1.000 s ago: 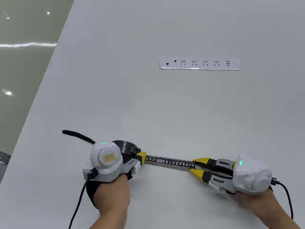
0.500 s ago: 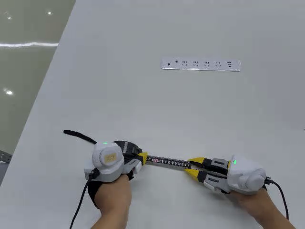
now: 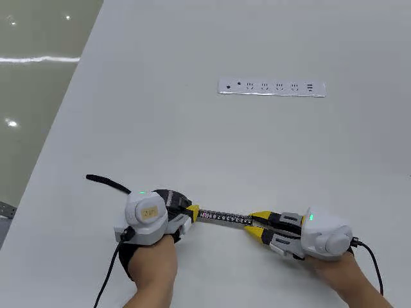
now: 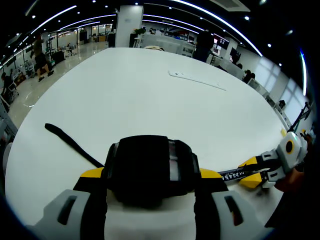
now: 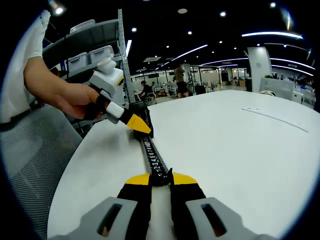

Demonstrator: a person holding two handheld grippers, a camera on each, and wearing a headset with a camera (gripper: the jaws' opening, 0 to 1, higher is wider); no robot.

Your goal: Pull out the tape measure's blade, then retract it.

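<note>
A black tape measure case sits clamped between the yellow-tipped jaws of my left gripper, low on the white table. Its black wrist strap trails left across the tabletop. A short length of numbered blade runs from the case rightward to my right gripper, which is shut on the blade's end. In the right gripper view the blade leads from my right gripper straight to the case held in the left gripper.
A white power strip lies flat at the far middle of the table. The table's left edge drops to a glossy floor. Shelving and distant people stand beyond the table in the gripper views.
The right gripper has moved left toward the case with the blade end in it, so the exposed blade is shorter. The left gripper and case have stayed put.
</note>
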